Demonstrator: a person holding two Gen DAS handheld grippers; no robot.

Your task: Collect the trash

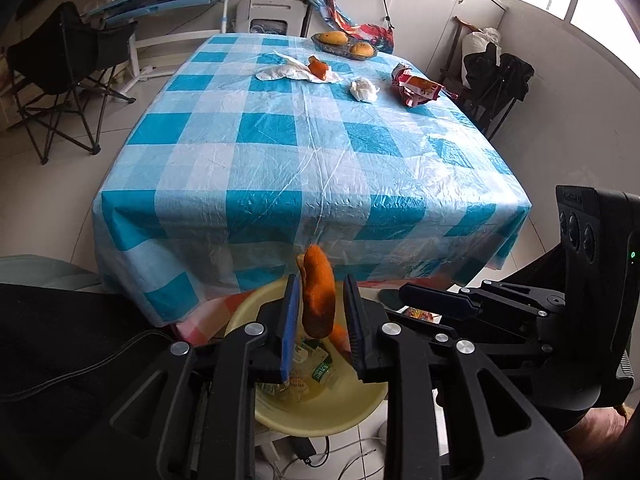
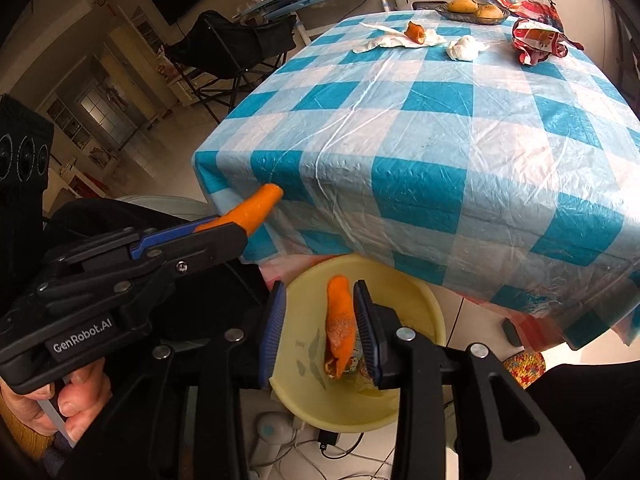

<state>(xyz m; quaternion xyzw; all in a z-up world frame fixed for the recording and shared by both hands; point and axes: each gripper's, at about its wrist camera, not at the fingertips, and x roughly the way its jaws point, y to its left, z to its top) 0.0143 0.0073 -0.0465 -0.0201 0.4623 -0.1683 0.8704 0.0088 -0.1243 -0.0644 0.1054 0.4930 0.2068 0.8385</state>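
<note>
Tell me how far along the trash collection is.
Done: wrappers already lie in the yellow basin. In hand: left gripper and right gripper each have an orange peel between open jaws above the basin. Left on the table: peel on tissue, crumpled tissue, red snack wrapper.

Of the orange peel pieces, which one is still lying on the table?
The orange peel on the flat white tissue near the fruit dish. The other two sit between the claws, over the yellow basin.
</note>
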